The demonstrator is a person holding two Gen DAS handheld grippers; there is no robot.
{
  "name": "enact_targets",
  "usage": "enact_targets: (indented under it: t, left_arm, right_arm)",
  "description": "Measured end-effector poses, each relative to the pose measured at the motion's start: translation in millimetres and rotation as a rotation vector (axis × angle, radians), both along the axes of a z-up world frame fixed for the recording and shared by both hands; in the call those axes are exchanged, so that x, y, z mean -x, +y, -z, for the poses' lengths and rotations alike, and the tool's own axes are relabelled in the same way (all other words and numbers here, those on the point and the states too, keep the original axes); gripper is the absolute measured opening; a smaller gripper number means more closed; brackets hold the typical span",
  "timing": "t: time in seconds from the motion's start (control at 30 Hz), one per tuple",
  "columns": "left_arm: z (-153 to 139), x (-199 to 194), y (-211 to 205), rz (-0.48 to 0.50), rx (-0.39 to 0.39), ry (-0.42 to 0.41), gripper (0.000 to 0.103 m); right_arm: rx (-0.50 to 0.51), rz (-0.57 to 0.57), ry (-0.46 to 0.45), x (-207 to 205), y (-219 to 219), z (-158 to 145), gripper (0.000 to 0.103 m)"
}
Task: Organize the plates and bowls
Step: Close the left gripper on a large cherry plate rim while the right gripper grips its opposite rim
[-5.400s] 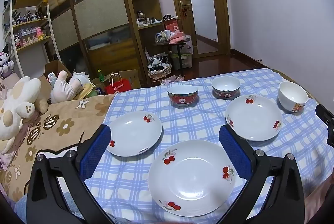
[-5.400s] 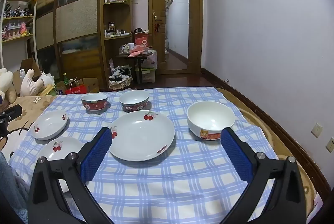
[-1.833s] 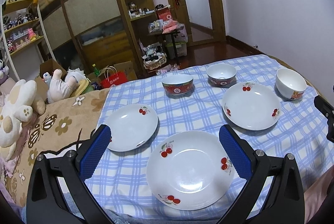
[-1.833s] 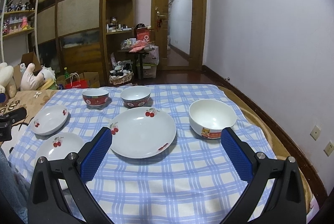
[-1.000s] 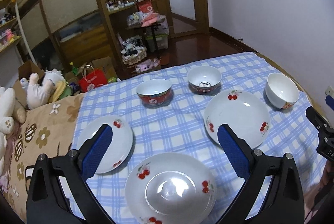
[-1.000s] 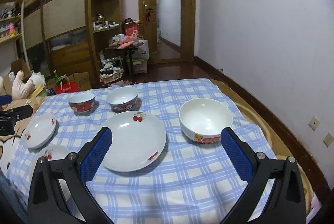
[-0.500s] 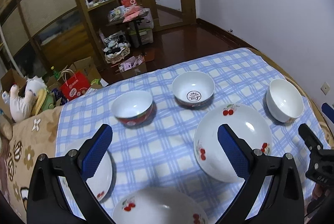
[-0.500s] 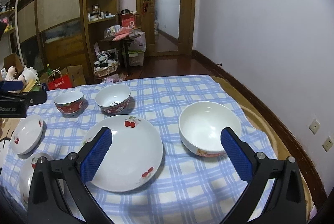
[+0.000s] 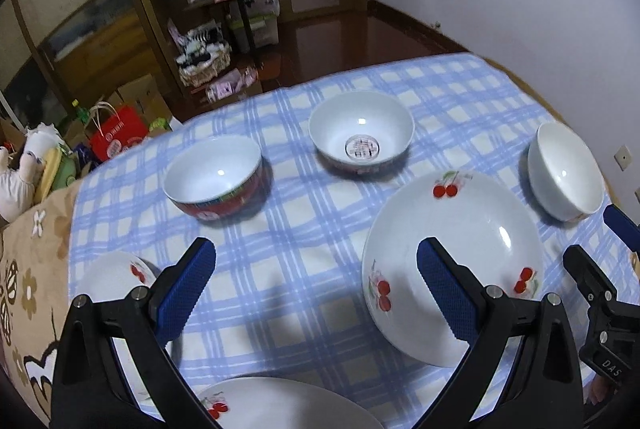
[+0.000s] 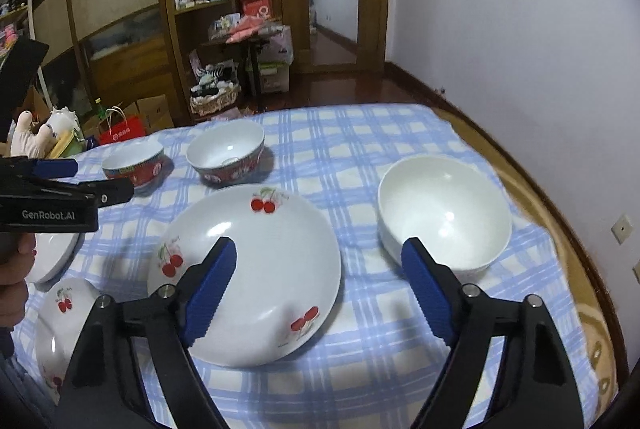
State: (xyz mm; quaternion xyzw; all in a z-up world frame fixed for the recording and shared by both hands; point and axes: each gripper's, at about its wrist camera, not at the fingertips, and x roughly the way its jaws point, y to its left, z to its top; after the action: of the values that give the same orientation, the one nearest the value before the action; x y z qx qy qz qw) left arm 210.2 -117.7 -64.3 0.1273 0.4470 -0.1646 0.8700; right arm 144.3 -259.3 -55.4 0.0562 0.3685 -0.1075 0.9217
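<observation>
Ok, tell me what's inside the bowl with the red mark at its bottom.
The bowl holds nothing: only the red printed emblem on its white floor and a glint of light. In the right wrist view its near wall hides most of that floor.

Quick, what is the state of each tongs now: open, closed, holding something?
Left tongs: open, holding nothing.
Right tongs: open, holding nothing.
</observation>
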Motion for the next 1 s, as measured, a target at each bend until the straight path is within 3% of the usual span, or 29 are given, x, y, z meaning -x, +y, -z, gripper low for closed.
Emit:
enact_targets:
  t: [0.27,0.43,0.5,0.6,0.63,0.7,0.73,0.83,1.0]
  left_arm:
    - [31.9,-3.8,-7.0,0.035,-0.015,0.082,0.099]
    - [45.6,-1.9,-14.6,0.056,-0.064,0.104,0.099]
    - [49.1,-1.7,-17.4,0.065,-0.071,0.116,0.099]
    - [55.1,-1.5,-21.2,0.073,-0.082,0.129,0.099]
    - [56.7,-1.2,-21.7,0.073,-0.085,0.129,0.091]
    - [60.9,-0.3,-22.8,0.073,-0.097,0.129,0.081]
    - [63.0,-0.2,-23.1,0.073,-0.1,0.13,0.077]
    - [70.8,-2.1,-22.7,0.069,-0.087,0.173,0.055]
    - [80.0,-4.7,-19.7,0.068,-0.023,0.232,0.03]
  right_arm:
    - [-0.03,0.044,0.093,-15.2,-9.3,30.9,0.079]
    - [-0.071,0.069,0.133,-19.5,-20.2,46.2,0.076]
    - [-0.07,0.075,0.151,-20.0,-22.3,50.7,0.065]
    - [-0.077,0.077,0.178,-21.9,-26.7,57.1,0.056]
    - [-0.086,0.075,0.178,-21.7,-28.2,58.3,0.054]
    - [-0.104,0.067,0.181,-22.3,-30.8,60.1,0.032]
    - [-0.113,0.06,0.19,-23.6,-31.5,61.5,0.028]
    - [-0.144,0.051,0.189,-25.3,-33.3,64.8,0.026]
    - [-0.181,0.024,0.183,-26.6,-31.6,66.5,0.011]
